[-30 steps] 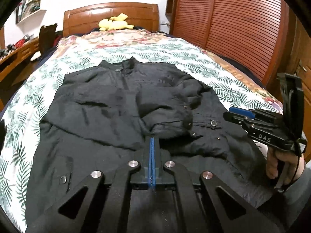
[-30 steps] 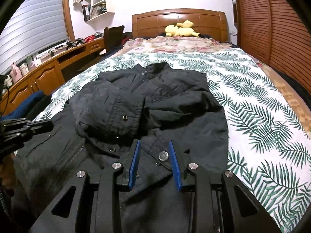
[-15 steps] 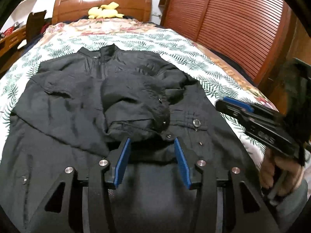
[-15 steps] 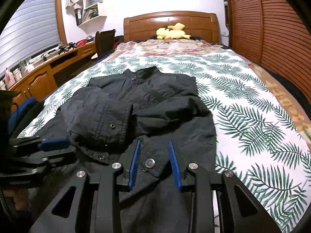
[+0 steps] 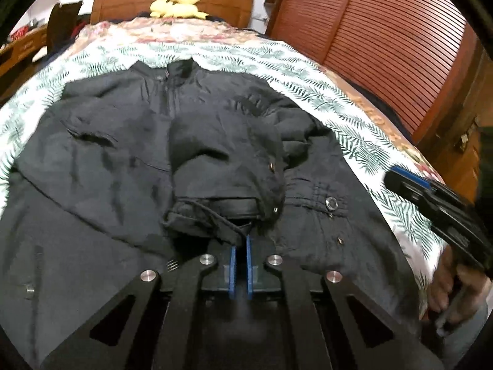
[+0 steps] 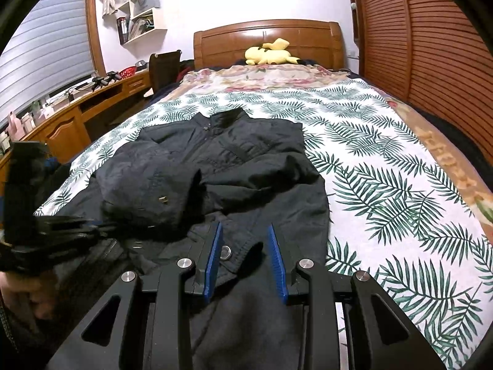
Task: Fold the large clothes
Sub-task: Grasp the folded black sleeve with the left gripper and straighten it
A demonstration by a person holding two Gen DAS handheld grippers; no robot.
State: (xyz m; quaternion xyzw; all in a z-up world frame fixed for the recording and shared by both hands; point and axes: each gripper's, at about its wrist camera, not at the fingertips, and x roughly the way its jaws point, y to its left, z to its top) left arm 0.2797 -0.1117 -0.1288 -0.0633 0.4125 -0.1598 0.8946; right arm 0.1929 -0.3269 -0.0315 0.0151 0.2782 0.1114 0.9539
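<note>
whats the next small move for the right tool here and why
Probably close the right tool on the hem fold of the black jacket lying between its open fingers. The left tool already looks pinched on the folded sleeve's cuff, so both sides would then be held.

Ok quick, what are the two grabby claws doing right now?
Left gripper: nearly shut, pinching a fold of the black jacket.
Right gripper: open, hovering over the jacket's edge, holding nothing.

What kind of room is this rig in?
A home bedroom, most likely: a bed with a wooden headboard, a plush toy against it, and a desk under wall shelves.
</note>
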